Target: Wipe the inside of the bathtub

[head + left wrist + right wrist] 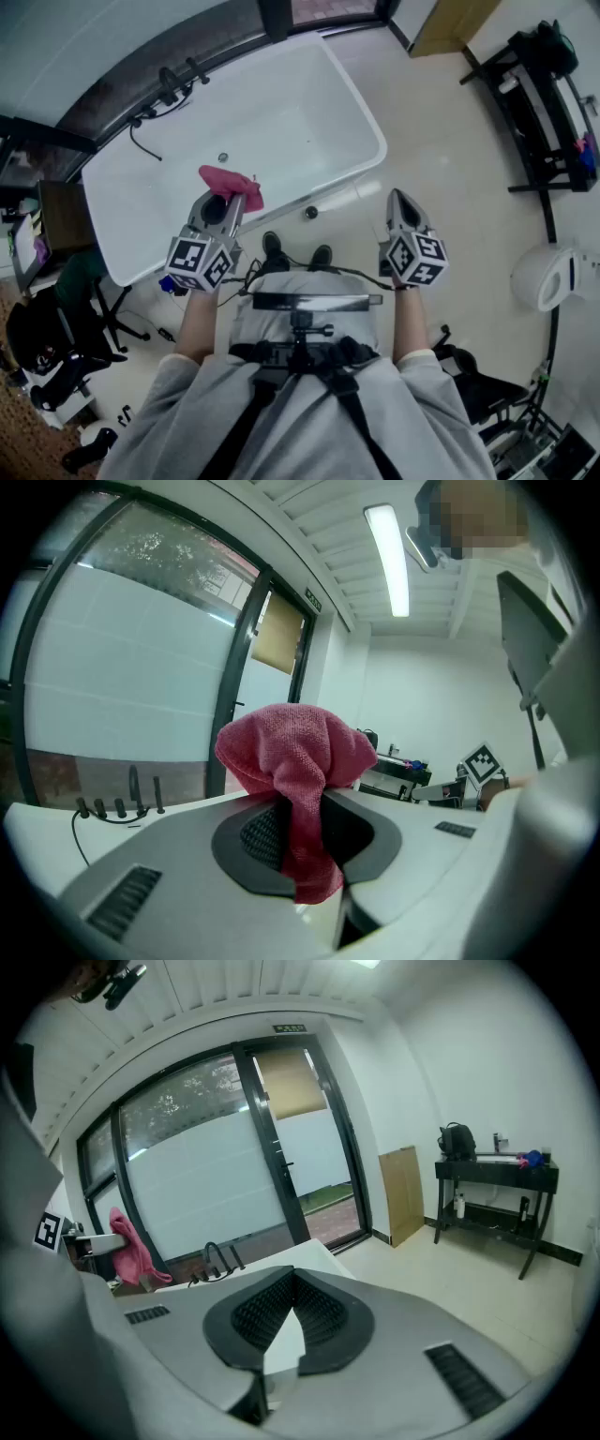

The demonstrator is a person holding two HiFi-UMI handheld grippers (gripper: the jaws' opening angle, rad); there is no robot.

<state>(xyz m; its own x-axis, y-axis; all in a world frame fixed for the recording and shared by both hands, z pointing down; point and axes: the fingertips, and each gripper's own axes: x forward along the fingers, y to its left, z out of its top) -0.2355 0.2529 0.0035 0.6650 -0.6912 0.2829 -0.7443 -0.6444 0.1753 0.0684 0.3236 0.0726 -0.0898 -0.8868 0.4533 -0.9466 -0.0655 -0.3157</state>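
Note:
The white bathtub [291, 112] lies ahead of my feet, angled across the floor, and its inside holds nothing. My left gripper [234, 195] hovers over the tub's near rim, shut on a pink-red cloth [231, 184]. In the left gripper view the cloth [298, 761] bunches above the jaws and hangs down between the pads. My right gripper [399, 199] is held over the floor to the right of the tub, its pads [323, 1312] meeting at the tip with nothing between them. From the right gripper view the cloth [129, 1249] shows far left.
Black taps and a hose [167, 86] stand on the ledge behind the tub, and a drain [223, 157] is in its floor. A black shelf table [548, 103] is at the far right, with a white toilet [553, 277] below it. A black chair [80, 305] stands left. A brown board [401, 1194] leans on the wall.

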